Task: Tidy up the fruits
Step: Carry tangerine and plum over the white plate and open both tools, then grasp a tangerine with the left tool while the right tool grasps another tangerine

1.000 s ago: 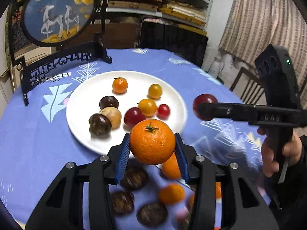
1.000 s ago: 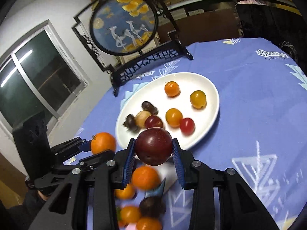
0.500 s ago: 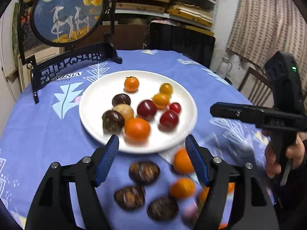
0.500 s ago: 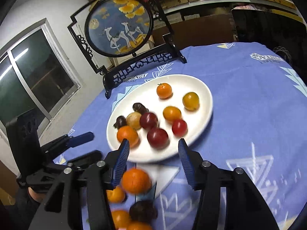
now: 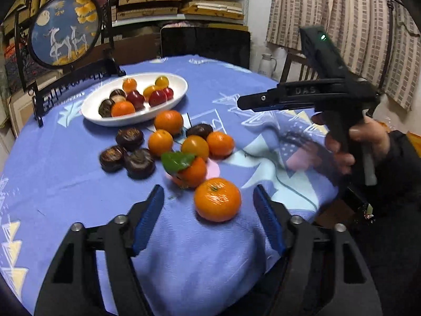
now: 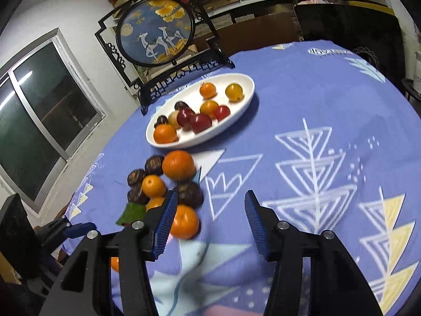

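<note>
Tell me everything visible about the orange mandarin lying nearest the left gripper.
The round orange mandarin has glossy, dimpled peel and a small greenish stem scar facing up, with no leaf. It rests on the blue patterned tablecloth, apart from the other loose fruit, just ahead of the open left gripper, between its blue-padded fingers. Nothing grips it.

A woven blue cloth (image 5: 65,173) covers the tabletop. The white plate (image 5: 136,118) looks glazed and glossy. The tangerine (image 5: 217,199) has dimpled, shiny peel. Ribbed blue pads line matt black plastic fingers (image 6: 168,221).
</note>
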